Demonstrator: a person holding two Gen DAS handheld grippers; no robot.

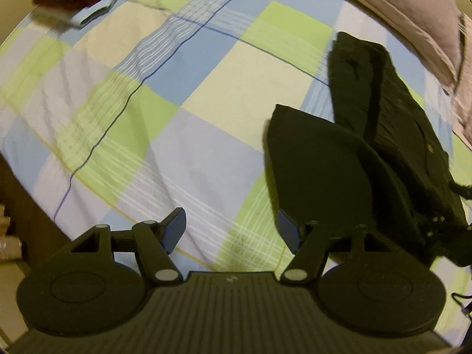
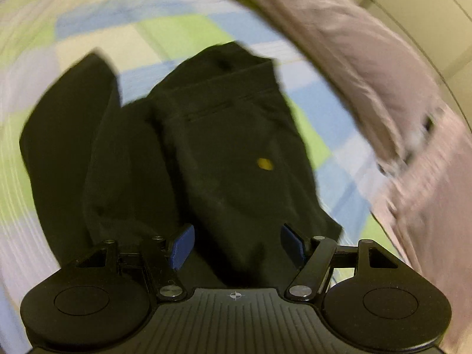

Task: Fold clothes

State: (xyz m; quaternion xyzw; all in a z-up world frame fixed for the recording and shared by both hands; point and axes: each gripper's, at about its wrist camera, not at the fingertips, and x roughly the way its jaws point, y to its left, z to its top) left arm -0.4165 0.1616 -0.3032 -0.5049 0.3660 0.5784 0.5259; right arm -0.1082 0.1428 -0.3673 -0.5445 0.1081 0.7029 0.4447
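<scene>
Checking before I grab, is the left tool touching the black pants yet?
Apart. In the left wrist view the left tool hangs open over bare checked bedsheet, and the black pants lie off to its right, nothing between the fingers.

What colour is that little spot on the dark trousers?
Yellow spot on black trousers, clearest in the right wrist view.

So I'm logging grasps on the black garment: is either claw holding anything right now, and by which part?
Nothing is held. The left claw is open over the checked bedsheet, and the right claw is open above the black garment, not closed on it.
</scene>
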